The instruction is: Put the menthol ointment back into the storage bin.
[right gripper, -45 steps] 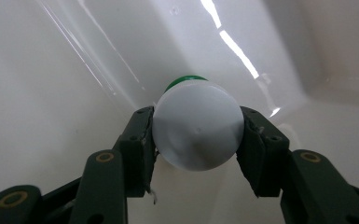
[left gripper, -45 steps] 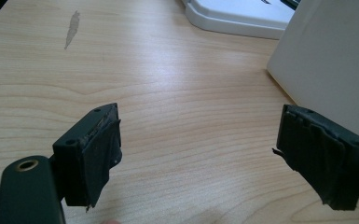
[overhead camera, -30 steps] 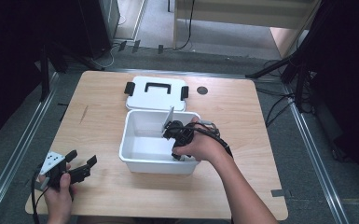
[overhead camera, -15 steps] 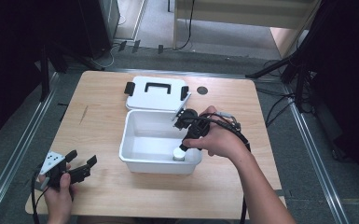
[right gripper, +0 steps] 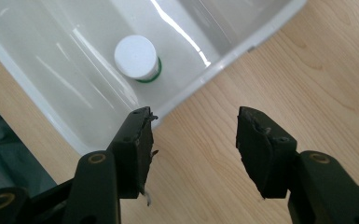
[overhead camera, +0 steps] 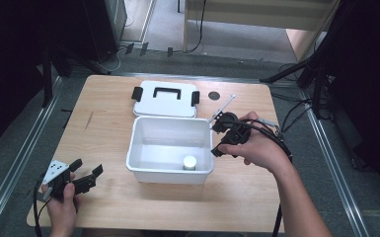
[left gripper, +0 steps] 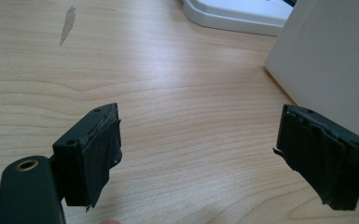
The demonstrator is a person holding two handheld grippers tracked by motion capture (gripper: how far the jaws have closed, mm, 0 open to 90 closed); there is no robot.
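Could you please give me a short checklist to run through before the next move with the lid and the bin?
1. Right claw empty and open: ok, nothing between its jaws.
2. Left claw empty and open: ok, jaws wide apart over the wooden table.
3. White-capped jar inside the white bin: ok, upright near the front wall.
4. Right claw outside the bin: ok, beside its right rim.
5. Lid free to pick up: ok, lying flat behind the bin with its black handle up.
6. Lid latches sound: cannot tell, too small.
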